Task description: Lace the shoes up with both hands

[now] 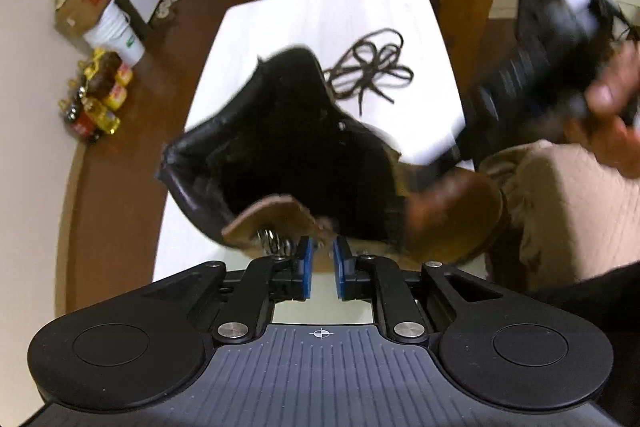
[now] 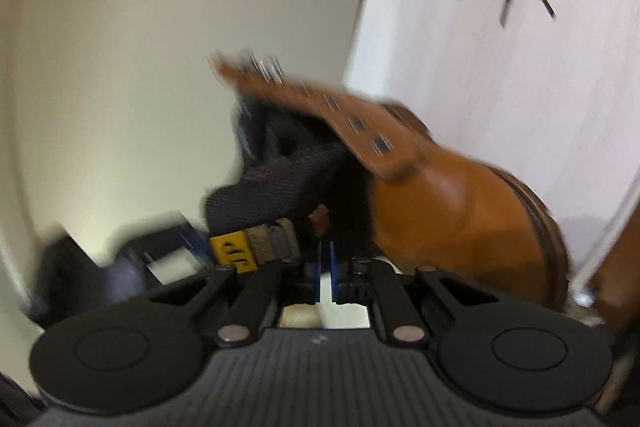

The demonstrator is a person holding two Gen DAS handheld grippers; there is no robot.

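Left claw (image 1: pixel 321 247) parted at boot (image 1: pixel 448 211); right claw (image 2: pixel 326 259) maybe gripping tongue (blurred).

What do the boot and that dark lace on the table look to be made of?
The boot looks like smooth brown leather: its toe has a soft sheen. Its black collar seems glossy, perhaps padded leather. The lace looks like matte woven cord, though too small to be sure.

A yellow tag (image 2: pixel 233 251) on the near side of the brown boot (image 2: pixel 460 211) carries dark printed characters, too blurred to read. A cardboard box (image 1: pixel 86 1) far left shows red print, also unreadable.
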